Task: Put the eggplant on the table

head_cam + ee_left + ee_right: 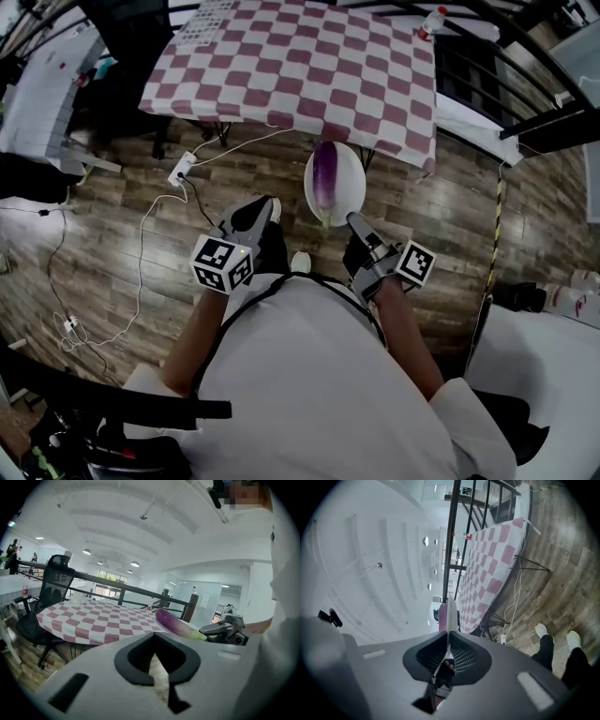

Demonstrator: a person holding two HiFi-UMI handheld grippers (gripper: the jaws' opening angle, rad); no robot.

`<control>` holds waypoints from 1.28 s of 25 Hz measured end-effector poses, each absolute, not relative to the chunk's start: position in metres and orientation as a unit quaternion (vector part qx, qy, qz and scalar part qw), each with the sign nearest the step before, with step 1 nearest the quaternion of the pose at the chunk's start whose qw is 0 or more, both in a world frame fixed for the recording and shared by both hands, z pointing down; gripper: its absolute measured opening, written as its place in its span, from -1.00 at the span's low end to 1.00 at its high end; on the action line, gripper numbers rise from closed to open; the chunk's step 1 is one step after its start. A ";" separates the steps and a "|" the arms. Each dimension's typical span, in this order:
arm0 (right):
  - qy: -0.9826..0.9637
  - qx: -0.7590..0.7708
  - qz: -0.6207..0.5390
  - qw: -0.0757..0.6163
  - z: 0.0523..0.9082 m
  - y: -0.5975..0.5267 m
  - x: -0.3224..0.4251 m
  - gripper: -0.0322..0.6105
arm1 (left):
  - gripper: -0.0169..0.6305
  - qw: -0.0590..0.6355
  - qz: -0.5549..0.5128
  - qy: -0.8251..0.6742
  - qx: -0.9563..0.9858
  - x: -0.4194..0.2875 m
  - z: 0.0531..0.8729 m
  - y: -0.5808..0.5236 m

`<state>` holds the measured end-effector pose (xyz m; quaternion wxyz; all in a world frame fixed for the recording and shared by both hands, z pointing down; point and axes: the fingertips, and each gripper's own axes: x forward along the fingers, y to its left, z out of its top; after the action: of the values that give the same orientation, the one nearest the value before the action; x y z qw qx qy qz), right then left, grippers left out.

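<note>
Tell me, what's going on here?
A person stands facing a checkered table, a gripper in each hand. The right gripper clamps the rim of a white plate carrying an eggplant, held over the floor just short of the table. The left gripper is shut and holds nothing.

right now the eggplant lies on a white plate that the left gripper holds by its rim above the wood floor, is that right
Not quite: the right gripper holds the plate by its rim, not the left. The right gripper view shows the rim clamped between its jaws. The rest stands: the eggplant lies on that white plate above the wood floor.
</note>
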<state>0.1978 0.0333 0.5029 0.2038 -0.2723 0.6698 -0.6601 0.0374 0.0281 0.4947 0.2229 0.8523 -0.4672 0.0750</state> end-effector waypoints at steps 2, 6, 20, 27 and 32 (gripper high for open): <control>0.668 -0.276 -0.659 0.208 0.503 0.027 0.198 -0.81 | -0.93 0.222 0.075 -0.462 0.855 0.038 0.495 0.019; 0.664 -0.282 -0.659 0.213 0.502 0.013 0.195 -0.81 | -0.93 0.221 0.078 -0.456 0.859 0.035 0.495 0.000; 0.664 -0.285 -0.654 0.224 0.496 -0.070 0.161 -0.81 | -0.93 0.216 0.084 -0.442 0.867 0.006 0.489 -0.088; 0.661 -0.294 -0.650 0.232 0.487 -0.113 0.139 -0.81 | -0.93 0.214 0.084 -0.428 0.874 -0.014 0.482 -0.133; 0.661 -0.305 -0.644 0.236 0.482 -0.144 0.121 -0.81 | -0.93 0.213 0.086 -0.416 0.880 -0.034 0.479 -0.168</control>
<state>0.1206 -0.1441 0.4822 0.2363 -0.3046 0.6610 -0.6438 -0.0342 -0.1678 0.4792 0.2129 0.8798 -0.4164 0.0856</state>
